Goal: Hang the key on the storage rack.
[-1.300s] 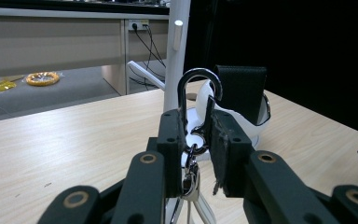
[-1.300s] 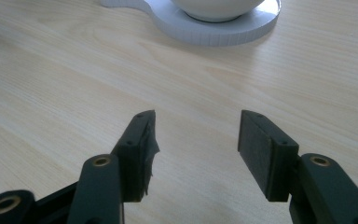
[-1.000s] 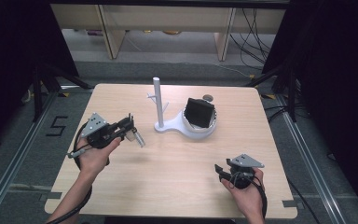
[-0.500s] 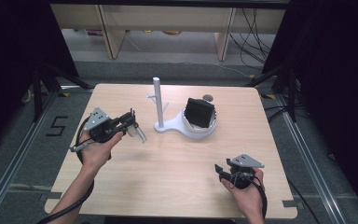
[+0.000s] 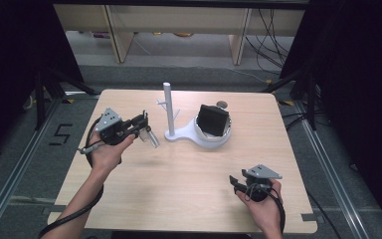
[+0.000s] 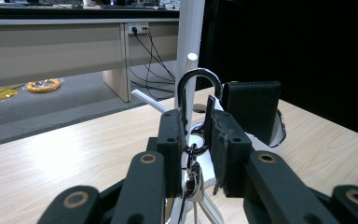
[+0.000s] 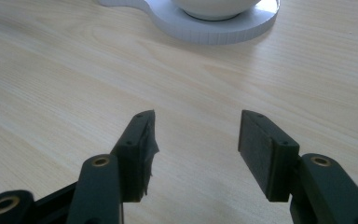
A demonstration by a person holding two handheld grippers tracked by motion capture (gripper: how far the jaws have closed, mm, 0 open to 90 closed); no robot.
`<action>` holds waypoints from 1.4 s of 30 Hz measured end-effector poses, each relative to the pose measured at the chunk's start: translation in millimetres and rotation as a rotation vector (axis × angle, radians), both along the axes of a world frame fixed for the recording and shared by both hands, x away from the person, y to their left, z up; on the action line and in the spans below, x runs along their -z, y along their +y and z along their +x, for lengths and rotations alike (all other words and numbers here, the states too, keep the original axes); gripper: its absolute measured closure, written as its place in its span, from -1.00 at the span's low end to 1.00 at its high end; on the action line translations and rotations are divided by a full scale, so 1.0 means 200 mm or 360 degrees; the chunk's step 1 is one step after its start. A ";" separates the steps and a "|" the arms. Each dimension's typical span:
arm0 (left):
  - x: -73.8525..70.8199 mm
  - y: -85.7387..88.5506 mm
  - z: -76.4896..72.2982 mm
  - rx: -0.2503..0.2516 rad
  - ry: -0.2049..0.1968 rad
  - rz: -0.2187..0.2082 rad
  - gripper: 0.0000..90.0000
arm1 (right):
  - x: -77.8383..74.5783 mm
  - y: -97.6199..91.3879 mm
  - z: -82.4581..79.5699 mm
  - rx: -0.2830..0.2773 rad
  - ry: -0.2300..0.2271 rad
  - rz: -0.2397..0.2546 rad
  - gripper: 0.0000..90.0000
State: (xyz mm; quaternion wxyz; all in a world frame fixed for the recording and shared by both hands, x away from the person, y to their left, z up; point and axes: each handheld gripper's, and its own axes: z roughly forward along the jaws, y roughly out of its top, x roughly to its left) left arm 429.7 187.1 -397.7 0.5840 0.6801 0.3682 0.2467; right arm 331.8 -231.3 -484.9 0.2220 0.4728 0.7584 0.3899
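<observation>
My left gripper (image 5: pixel 143 122) is shut on a silver padlock (image 6: pixel 198 79). Its curved shackle sticks up between the pads, and a bunch of keys (image 5: pixel 150 138) hangs below the jaws. It hovers above the table just left of a white stand (image 5: pixel 168 107), which has an upright post and short side pegs. The stand's base joins a white bowl (image 5: pixel 214 138) with a black wallet-like block (image 5: pixel 213 120) leaning in it. My right gripper (image 5: pixel 235 183) rests near the table's front right. Its jaws are open over bare wood (image 7: pixel 196 126).
The light wooden table (image 5: pixel 179 199) stands on a grey floor. A small dark round thing (image 5: pixel 222 104) lies behind the bowl. Shelving and cables line the far wall. Dark curtains and metal frame legs flank both sides.
My left gripper has carried the padlock and keys a little to the right, closer to the white stand's post. The right gripper has stayed still.
</observation>
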 end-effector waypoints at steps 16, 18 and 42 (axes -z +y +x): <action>-0.03 -0.05 0.08 0.0012 -0.0022 0.0044 0.65 | 0.00 0.01 0.00 -0.0008 0.0042 0.0022 0.05; -0.03 -0.06 0.09 0.0016 -0.0023 0.0045 0.64 | 0.00 0.01 0.00 -0.0011 0.0039 0.0023 0.05; -0.04 -0.11 0.16 0.0001 0.0000 0.0077 0.64 | 0.00 0.00 -0.01 -0.0002 0.0021 -0.0015 0.04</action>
